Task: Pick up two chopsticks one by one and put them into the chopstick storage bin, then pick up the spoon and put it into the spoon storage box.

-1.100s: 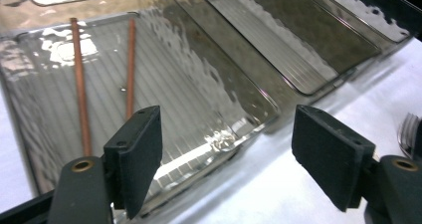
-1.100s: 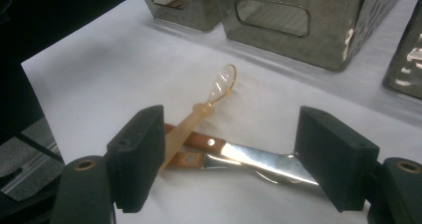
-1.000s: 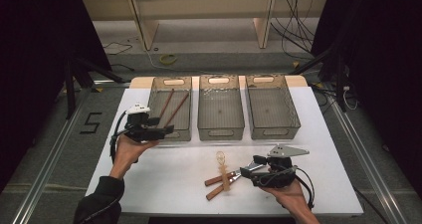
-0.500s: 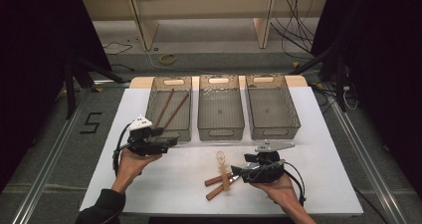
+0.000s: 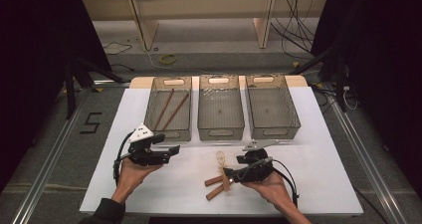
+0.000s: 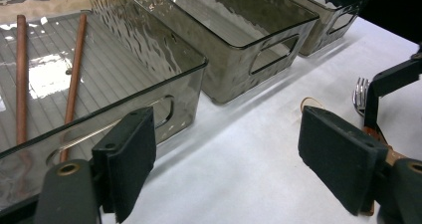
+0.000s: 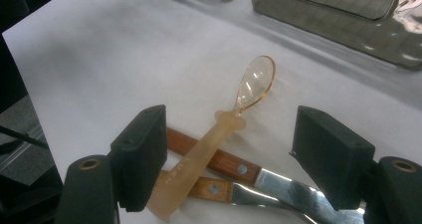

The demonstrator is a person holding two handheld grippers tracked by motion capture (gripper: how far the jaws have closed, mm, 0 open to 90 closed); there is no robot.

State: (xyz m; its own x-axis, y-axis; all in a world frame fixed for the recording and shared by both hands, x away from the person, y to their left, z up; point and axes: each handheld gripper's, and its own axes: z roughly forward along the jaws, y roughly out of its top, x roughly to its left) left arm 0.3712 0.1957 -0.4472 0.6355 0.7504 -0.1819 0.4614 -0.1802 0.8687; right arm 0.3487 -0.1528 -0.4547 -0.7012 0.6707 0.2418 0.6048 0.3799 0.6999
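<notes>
In the right gripper view the two wooden-handled pieces of cutlery run off the bottom edge, so their working ends cannot be told, and the butt of the pale plastic spoon lies behind the gripper's black pad. In the left gripper view a fork near the bench's front edge is mostly hidden behind the other gripper, with just its tines showing. In the high view the cutlery is too small to sort out.

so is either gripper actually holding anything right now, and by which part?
Nothing held. The right gripper stands open around the translucent amber plastic spoon, pads clear of its handle. The left gripper is open over bare white table.
</notes>
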